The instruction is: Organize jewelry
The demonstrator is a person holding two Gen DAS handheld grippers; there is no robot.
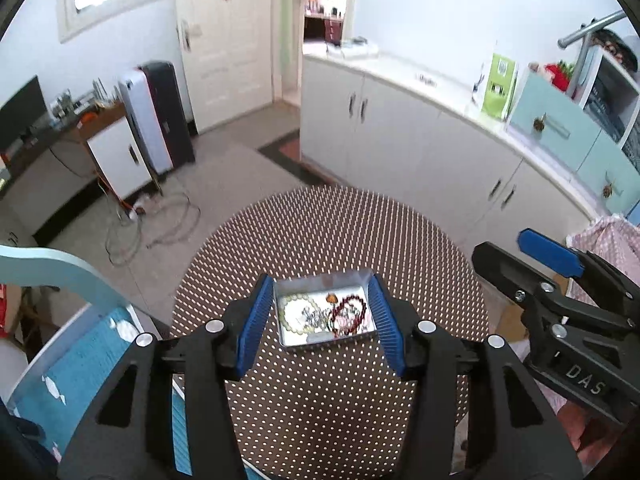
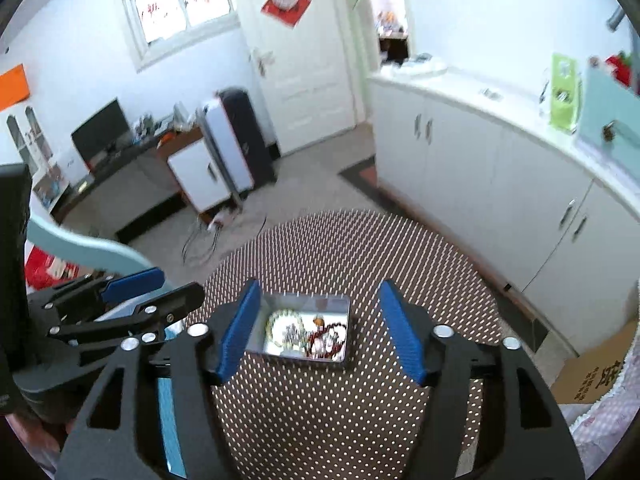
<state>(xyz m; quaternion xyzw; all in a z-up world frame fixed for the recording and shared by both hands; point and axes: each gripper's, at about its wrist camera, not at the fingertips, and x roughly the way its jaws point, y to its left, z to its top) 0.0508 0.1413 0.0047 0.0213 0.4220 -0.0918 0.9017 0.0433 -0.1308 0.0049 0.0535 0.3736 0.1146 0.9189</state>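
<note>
A shiny metal tin (image 1: 320, 283) sits on a round brown table with white dots (image 1: 332, 236). Inside it lie a pale bead bracelet (image 1: 298, 312), a dark red bead strand (image 1: 352, 316) and a silvery piece between them. My left gripper (image 1: 320, 320) hovers above the tin, open, nothing between its blue pads. In the right wrist view the same tin (image 2: 332, 304) lies below my right gripper (image 2: 320, 332), which is open wide and empty. Each gripper shows in the other's view: the right gripper (image 1: 560, 276) at the right, the left gripper (image 2: 132, 292) at the left.
A light blue chair (image 1: 80, 280) stands at the table's left. White cabinets with a counter (image 1: 400, 128) run along the right wall. Cables (image 1: 160, 220) lie on the floor beyond the table. A cardboard box (image 2: 592, 372) sits low at the right.
</note>
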